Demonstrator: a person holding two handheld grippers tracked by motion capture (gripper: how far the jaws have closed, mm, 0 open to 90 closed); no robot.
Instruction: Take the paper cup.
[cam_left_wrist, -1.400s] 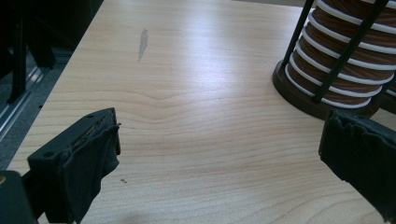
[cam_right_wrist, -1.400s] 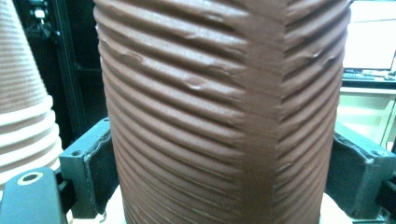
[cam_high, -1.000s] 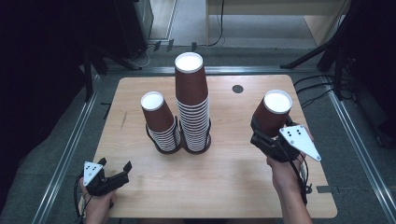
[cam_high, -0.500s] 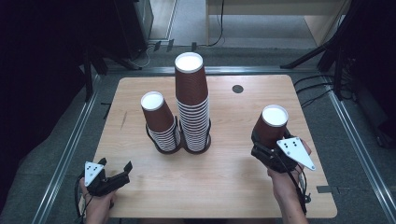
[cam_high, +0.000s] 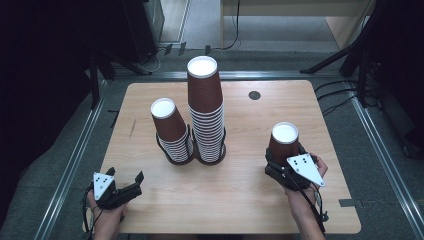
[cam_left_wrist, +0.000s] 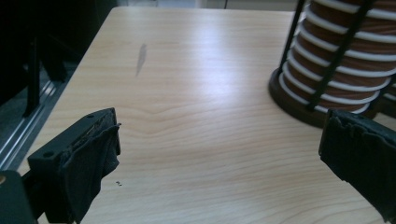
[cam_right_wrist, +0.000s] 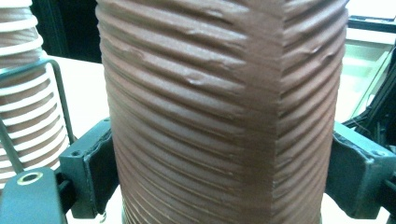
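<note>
Now: right gripper (cam_high: 281, 161) clamped on a single brown ribbed cup (cam_high: 284, 143), left gripper (cam_high: 129, 184) released
Cup sits upside down, white base up, at the right side of the wooden table (cam_high: 240, 200); its ribbed wall (cam_right_wrist: 219, 112) is pinched between both black jaws. Left gripper rests at the near left edge, jaws spread with bare wood between them. Two inverted cup stacks stand mid-table in black wire holders: a short stack (cam_high: 172, 132) just beside a tall stack (cam_high: 206, 107)

Cut off by the right gripper view's top and bottom edges: the brown cup (cam_right_wrist: 219, 112), its rim and base unseen, contact with the table (cam_right_wrist: 81, 91) impossible to tell.
</note>
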